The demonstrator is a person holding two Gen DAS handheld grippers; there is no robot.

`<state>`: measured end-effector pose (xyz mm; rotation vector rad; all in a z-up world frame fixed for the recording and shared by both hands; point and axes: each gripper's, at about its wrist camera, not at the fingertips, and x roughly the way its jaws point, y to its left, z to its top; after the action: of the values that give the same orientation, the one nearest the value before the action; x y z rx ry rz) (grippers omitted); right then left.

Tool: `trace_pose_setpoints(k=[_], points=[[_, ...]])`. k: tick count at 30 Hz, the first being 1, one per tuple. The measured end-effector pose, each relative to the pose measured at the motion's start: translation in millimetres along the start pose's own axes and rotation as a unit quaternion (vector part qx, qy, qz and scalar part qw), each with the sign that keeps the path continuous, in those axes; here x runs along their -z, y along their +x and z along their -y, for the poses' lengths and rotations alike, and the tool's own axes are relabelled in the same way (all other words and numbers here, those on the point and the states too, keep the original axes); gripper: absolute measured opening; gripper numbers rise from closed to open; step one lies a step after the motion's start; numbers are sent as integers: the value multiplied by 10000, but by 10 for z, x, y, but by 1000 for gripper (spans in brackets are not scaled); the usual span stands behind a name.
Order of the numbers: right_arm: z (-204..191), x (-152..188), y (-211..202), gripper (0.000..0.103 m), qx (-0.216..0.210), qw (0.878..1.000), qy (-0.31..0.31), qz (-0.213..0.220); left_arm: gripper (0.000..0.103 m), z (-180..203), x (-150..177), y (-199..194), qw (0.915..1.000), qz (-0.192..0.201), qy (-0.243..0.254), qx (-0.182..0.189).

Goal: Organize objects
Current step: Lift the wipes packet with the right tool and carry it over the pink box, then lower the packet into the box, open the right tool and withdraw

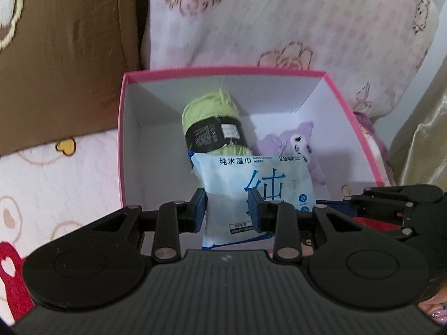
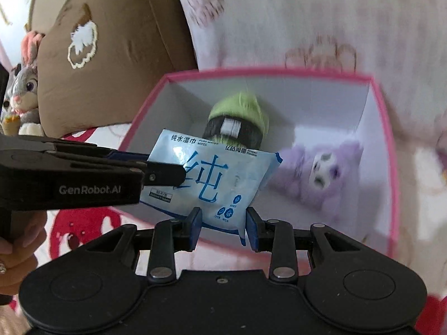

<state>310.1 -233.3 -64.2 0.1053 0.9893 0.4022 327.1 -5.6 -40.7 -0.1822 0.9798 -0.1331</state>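
Both grippers, left [image 1: 226, 209] and right [image 2: 223, 224], clamp our wet-wipes pack [image 1: 257, 192] over the pink box [image 1: 223, 70]; next, we lower and release.

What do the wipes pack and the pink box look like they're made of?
Wipes pack: likely thin plastic film, glossy, since it crinkles and shines where the grippers hold it.
Pink box: probably cardboard, matte, with stiff flat walls, creased corners and plain white inside.
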Motion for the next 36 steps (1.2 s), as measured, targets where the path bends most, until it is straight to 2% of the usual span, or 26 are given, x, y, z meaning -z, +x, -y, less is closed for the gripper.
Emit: trace_pose_setpoints(k=[5,10,15,17,24,27,36], points=[[26,-74,128,38,147,9999,55,-36,30,-59,31,141,9998,-46,-173,64],[44,-127,306,35,340,9990,-54,-290,31,-132,55,340,9993,-139,-336,86],[134,-141,410,33,294,9988,71,-385,30,-122,109,506,9990,-303,-289,-155],[148,-155,444,29,444,9982,39,-411,28,-106,111,555,9988,-343,-294,-174],[247,-138,537,25,478,9970,298,-526,28,7,104,655,9988,-316,-93,-352],[317,-163,459,30,317,9966,484,-579,28,31,108,638,9986,-367,-62,-371],[249,-111,-231,33,214,9996,129,114,40,14,49,42,9997,46,173,-161]])
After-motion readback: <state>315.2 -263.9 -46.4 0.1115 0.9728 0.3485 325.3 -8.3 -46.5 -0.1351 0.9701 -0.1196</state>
